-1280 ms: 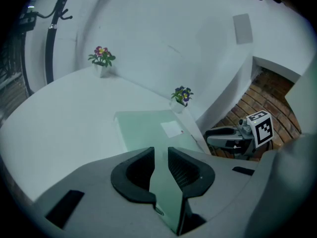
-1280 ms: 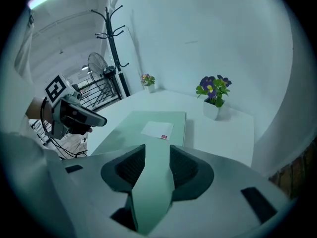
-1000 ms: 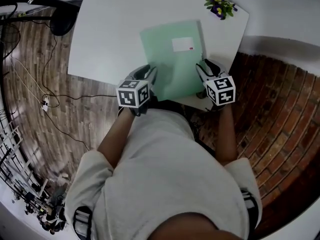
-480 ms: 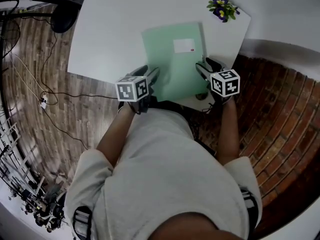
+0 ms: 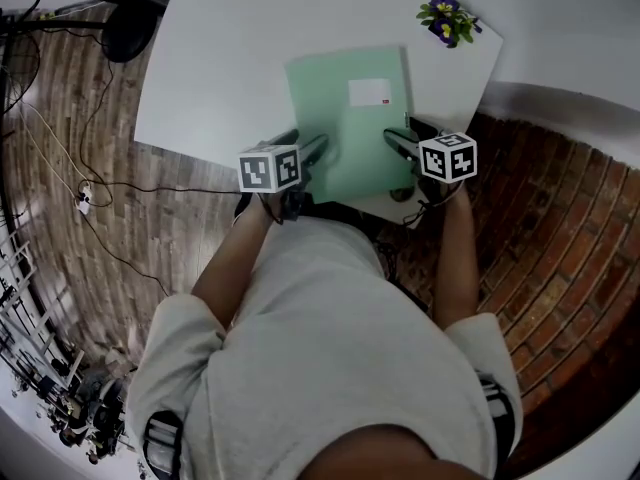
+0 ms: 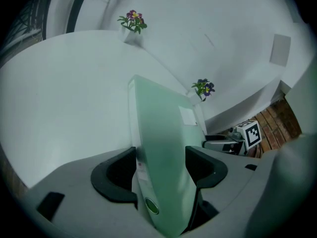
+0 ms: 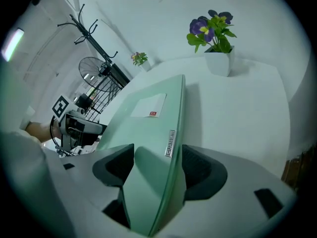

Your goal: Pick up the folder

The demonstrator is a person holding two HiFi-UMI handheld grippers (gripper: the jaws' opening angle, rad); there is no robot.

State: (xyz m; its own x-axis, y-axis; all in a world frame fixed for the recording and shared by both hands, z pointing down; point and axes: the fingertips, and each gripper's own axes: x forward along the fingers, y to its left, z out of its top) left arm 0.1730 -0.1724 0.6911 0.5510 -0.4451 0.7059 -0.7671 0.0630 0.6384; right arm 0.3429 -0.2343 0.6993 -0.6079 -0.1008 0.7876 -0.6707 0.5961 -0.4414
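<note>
While left tool (image 5: 320, 148) and right tool (image 5: 391, 137), jaws just spreading, straddle the folder (image 5: 345, 108) unpinched: potted flower (image 5: 447, 20) well beyond.

Overhead, two close-ups; folder (image 5: 340, 138) shared

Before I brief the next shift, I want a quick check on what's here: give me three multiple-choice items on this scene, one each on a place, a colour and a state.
1. Where do the purple flowers stand?
A. on the floor
B. at the table's far right corner
C. on a shelf

2. What colour is the folder?
A. pale green
B. red
C. black

3. How does the folder lie?
A. standing on edge
B. spread open
C. flat and closed

Answers:
1. B, the head view shows the pot by that corner.
2. A, its cover is mint green in every view.
3. C, the cover is shut with the label facing up.
</note>
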